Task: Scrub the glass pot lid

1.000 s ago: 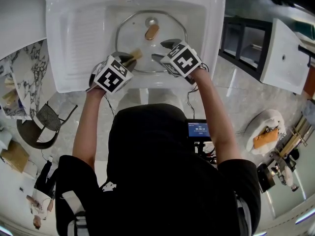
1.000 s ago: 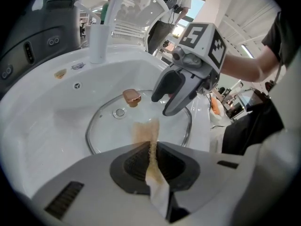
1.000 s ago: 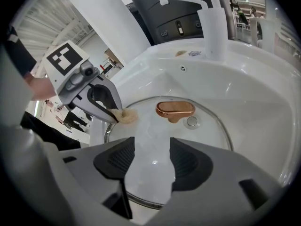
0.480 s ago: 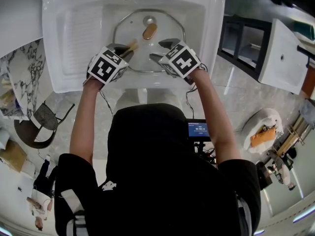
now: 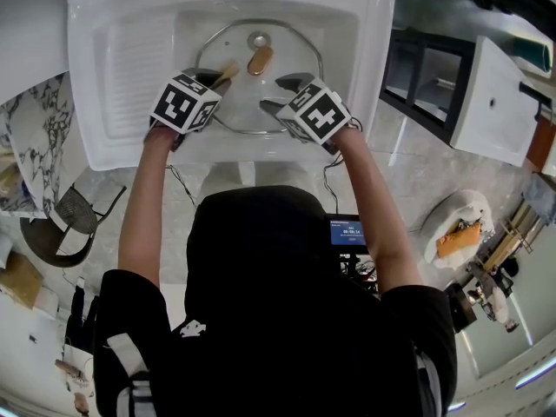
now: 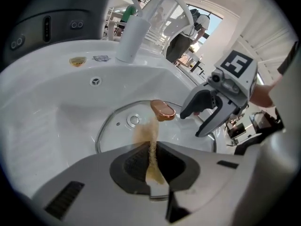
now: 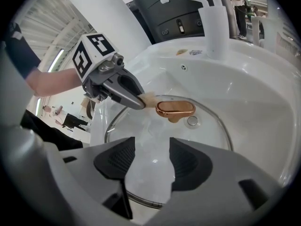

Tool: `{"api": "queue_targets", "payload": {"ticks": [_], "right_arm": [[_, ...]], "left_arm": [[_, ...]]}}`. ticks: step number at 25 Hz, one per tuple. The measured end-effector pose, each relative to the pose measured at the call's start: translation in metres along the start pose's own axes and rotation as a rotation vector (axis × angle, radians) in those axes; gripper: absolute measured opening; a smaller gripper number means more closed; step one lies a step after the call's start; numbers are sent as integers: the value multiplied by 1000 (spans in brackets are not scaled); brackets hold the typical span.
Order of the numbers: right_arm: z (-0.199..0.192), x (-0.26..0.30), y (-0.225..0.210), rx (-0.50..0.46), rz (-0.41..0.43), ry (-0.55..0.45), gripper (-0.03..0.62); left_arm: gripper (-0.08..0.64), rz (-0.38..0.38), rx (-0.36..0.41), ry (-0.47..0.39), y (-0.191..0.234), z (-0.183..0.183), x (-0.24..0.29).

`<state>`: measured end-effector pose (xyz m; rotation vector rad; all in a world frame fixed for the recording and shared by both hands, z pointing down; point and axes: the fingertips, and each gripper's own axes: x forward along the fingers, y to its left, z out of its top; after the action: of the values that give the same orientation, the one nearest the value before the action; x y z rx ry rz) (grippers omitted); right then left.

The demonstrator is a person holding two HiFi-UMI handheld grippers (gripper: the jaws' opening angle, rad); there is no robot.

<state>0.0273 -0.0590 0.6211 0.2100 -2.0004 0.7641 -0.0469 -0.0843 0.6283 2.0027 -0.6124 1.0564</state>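
Observation:
A round glass pot lid (image 5: pixel 287 50) with a copper handle (image 5: pixel 259 59) lies flat in the white sink basin (image 5: pixel 113 68). My left gripper (image 5: pixel 211 82) is shut on a thin tan scrub pad (image 5: pixel 228 71), whose tip rests on the glass just left of the handle. In the left gripper view the scrub pad (image 6: pixel 151 159) stands pinched edge-on between the jaws, with the lid (image 6: pixel 113 121) beyond. My right gripper (image 5: pixel 280 92) hovers open over the lid's near right part. In the right gripper view the right gripper (image 7: pixel 149 160) has only glass below its jaws, and the handle (image 7: pixel 175 108) lies ahead.
A white faucet (image 6: pixel 134 36) stands at the sink's back rim, behind the lid. The ribbed drainboard fills the sink's left side. A black shelf unit (image 5: pixel 426 72) and a white cabinet (image 5: pixel 499 102) stand to the right. A chair (image 5: pixel 65 224) is on the floor at the left.
My left gripper has pushed the scrub pad across the glass, away from me and toward the handle. The right gripper has stayed nearly in place, still open.

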Motion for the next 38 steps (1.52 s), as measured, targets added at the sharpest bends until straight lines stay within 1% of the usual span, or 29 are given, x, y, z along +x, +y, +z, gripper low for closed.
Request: {"api": "queue_targets", "payload": {"ticks": [3, 8, 13, 18, 22, 24, 29, 34, 38], "right_arm": [[1, 1, 1, 1, -1, 5, 216], [2, 0, 2, 14, -3, 8, 216], [2, 0, 0, 16, -4, 9, 216], [2, -1, 2, 25, -7, 10, 216], [1, -1, 0, 21, -9, 19, 216], [1, -1, 0, 24, -7, 23, 216], [1, 0, -1, 28, -19, 33, 216], [1, -2, 3, 50, -48, 25, 216], [-1, -5, 1, 72, -86, 15, 216]], "left_arm": [[26, 18, 15, 1, 6, 3, 3], [26, 23, -11, -5, 17, 9, 7], [26, 50, 20, 17, 28, 14, 12], [26, 56, 3, 8, 35, 17, 14], [26, 56, 4, 5, 37, 18, 14], [26, 62, 20, 9, 36, 18, 14], [26, 127, 118, 13, 33, 18, 12], [26, 128, 120, -17, 21, 17, 0], [26, 142, 123, -65, 14, 19, -15]]}}
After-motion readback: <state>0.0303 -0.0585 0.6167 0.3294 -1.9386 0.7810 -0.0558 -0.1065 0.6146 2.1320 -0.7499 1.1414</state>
